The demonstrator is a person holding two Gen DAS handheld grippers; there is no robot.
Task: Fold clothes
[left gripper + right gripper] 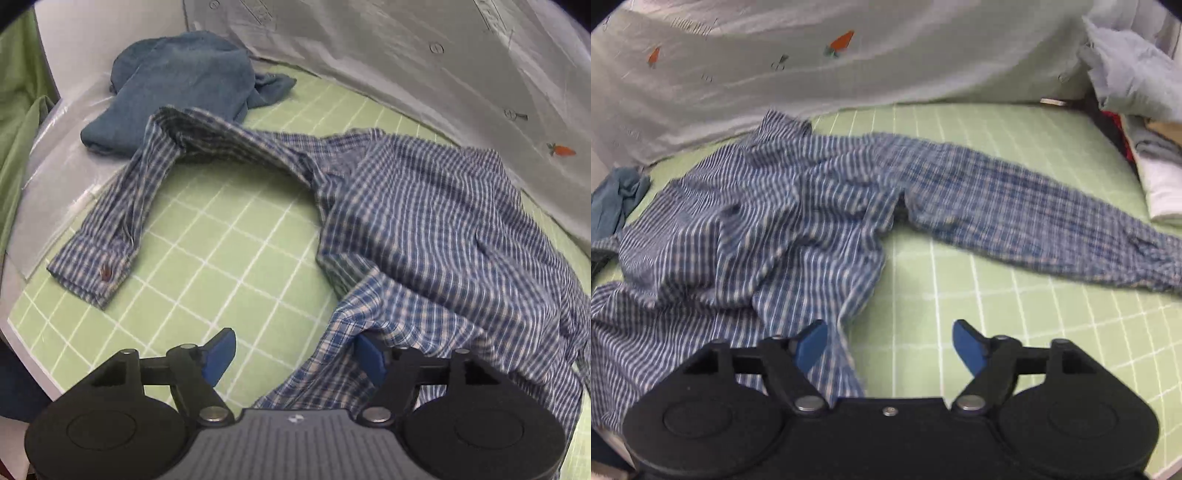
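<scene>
Both claws stand wide apart, gripping nothing — the left claw (293, 356) over the plaid shirt's (424, 229) hem, the right claw (890, 349) beside it above the green grid mat (1015, 314). Only the left view shows the folded blue garment (173, 85); only the right shows a partly cut-off clothes pile (1141, 122) — blurred.

Left gripper (295, 354), right gripper (890, 349): black round housings, blue pads, silver screws.

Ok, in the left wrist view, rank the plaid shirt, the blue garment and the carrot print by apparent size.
1. plaid shirt
2. blue garment, though it lies farther from the camera
3. carrot print, by far the smallest
</scene>
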